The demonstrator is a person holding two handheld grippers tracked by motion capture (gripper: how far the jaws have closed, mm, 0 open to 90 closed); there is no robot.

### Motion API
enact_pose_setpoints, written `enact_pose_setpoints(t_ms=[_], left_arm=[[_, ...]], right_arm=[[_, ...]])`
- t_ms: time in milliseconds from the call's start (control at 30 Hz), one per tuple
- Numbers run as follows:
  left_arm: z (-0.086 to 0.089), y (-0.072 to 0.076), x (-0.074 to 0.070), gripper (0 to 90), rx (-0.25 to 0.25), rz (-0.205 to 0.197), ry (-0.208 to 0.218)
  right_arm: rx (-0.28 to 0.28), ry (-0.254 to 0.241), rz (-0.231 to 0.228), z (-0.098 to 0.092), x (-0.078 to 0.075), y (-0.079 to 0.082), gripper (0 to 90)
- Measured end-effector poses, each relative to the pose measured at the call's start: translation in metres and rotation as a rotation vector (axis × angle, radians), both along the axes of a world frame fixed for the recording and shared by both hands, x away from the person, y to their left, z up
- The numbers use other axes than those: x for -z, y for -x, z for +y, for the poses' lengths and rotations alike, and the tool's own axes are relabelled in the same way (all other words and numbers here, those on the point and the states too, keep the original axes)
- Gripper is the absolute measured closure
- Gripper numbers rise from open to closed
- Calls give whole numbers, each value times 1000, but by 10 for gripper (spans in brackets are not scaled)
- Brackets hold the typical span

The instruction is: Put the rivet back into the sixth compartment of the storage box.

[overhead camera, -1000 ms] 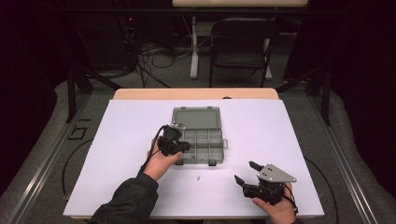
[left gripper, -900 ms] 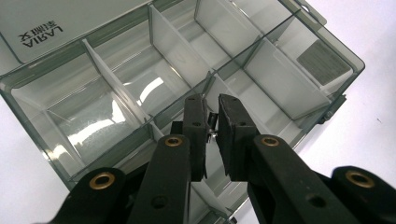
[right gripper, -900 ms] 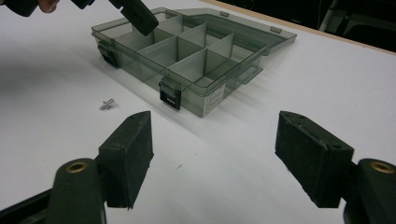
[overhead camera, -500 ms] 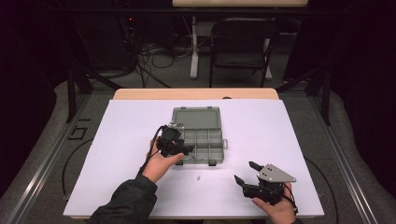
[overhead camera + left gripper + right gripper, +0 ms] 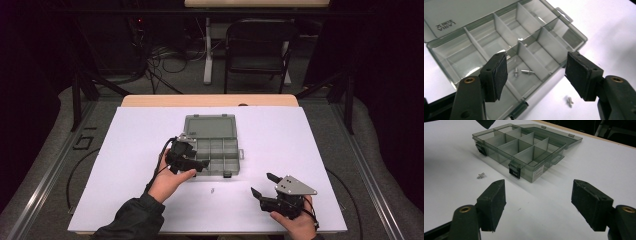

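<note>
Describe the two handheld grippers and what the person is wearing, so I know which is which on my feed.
Both grippers are black with two blocky, flat-padded jaws and brass-coloured pivot pins. The right gripper carries a grey three-cornered plate on top; the left gripper has none visible, and a black cable trails from it. The left forearm wears a dark sleeve.

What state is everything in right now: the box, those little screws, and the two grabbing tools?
Compartment box: lid open, lying back flat.
Screws in box: two loose in one compartment.
Screw on table: lying outside the box.
Left gripper: over the box; fingers just opened, nothing between them.
Right gripper: open, holding nothing.
</note>
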State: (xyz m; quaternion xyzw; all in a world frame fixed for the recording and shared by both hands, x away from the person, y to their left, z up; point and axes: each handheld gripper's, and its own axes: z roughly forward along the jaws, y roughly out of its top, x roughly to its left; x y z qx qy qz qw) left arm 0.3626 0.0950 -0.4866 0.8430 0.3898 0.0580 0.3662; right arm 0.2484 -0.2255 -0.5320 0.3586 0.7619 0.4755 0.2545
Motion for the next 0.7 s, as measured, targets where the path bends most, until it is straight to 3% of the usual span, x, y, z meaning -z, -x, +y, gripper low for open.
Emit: enact_pose_setpoints(t_ms=[267, 500, 700], left_arm=[[-5, 15, -4, 350, 41, -15, 14], [-12, 30, 1, 369, 93, -15, 0], [-14, 37, 6, 389, 101, -16, 4]], right_arm=[[0, 1, -2, 0, 0, 0, 273], [-1, 5, 2, 0, 0, 0, 272], [-3, 4, 7, 1, 0, 0, 273]])
